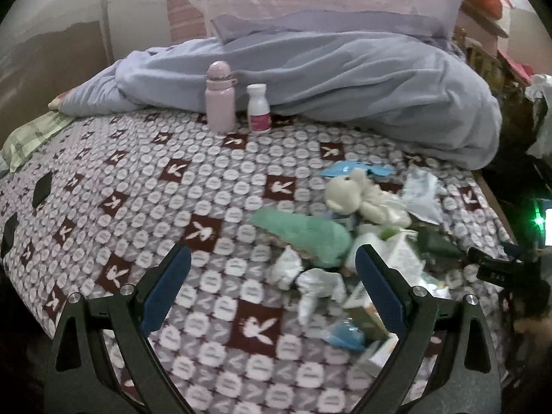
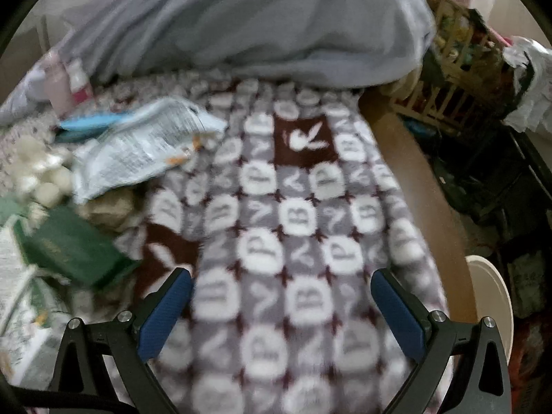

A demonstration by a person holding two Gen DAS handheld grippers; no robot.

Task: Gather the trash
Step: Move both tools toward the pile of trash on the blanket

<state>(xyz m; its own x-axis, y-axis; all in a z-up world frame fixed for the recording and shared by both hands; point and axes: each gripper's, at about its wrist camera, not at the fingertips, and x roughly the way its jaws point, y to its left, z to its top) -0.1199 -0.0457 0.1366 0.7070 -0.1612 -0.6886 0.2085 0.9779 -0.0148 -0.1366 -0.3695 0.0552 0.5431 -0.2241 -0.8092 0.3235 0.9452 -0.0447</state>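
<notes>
A heap of trash lies on the patterned bedspread [image 1: 207,207]: crumpled white paper [image 1: 310,283], small cartons [image 1: 365,314], a blue wrapper [image 1: 345,336] and a pale plastic bag [image 1: 422,196]. My left gripper [image 1: 272,265] is open and empty, just above the heap's near left edge. In the right wrist view the heap lies at the left: a printed plastic packet [image 2: 138,148] and a green box [image 2: 72,245]. My right gripper [image 2: 281,288] is open and empty over bare bedspread [image 2: 303,214], right of the heap.
A cream plush toy [image 1: 358,196] and a green cloth [image 1: 303,234] lie among the trash. A pink bottle [image 1: 220,98] and a white bottle [image 1: 258,108] stand by the blue duvet [image 1: 345,82]. A white bin rim [image 2: 490,296] stands beside the bed's right edge.
</notes>
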